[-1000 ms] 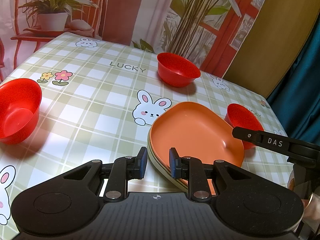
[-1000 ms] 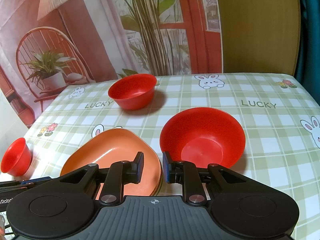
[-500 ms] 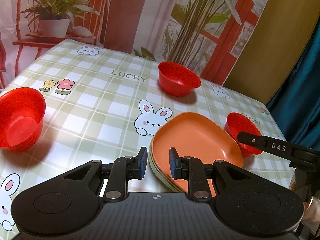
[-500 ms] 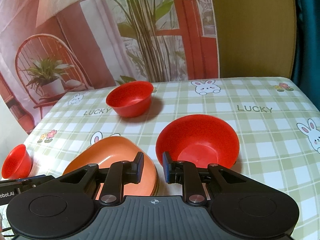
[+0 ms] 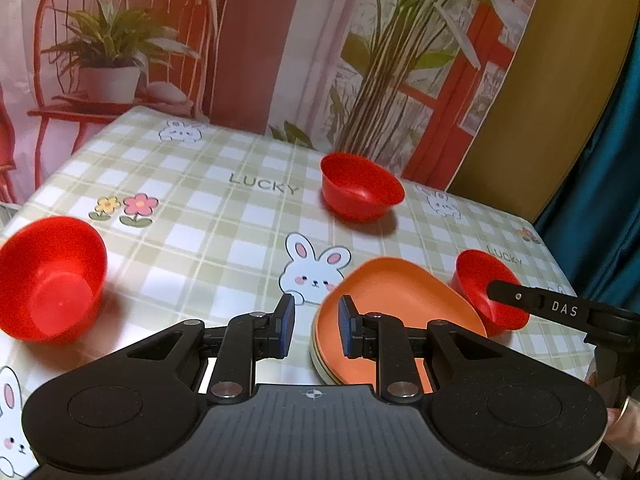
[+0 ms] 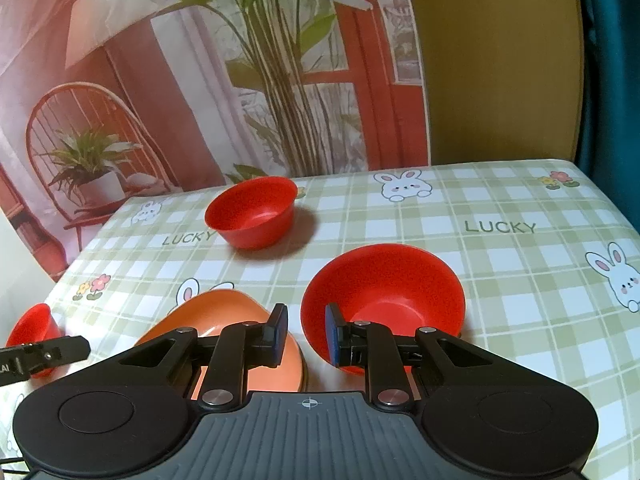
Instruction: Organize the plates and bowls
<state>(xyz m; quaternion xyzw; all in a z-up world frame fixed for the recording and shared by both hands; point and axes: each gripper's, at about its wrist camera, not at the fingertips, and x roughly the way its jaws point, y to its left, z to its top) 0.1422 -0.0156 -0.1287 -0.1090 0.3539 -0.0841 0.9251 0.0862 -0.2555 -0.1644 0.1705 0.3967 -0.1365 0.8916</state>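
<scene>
Behind your counter (image 5: 224,216), in its green-and-white check cloth printed with rabbits, flowers and "LUCKY":
- printed backdrop (image 6: 192,80) showing a red wire chair (image 5: 120,40), a potted plant (image 5: 108,64), tall leafy stems (image 6: 280,80) and a red-framed window;
- mustard-yellow panel (image 6: 492,60);
- teal curtain (image 5: 600,160) at your far right.

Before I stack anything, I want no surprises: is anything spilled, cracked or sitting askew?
Nothing stands out. The three red bowls sit upright and apart, and the orange plates lie stacked on the tablecloth; no spill or damage shows.
</scene>
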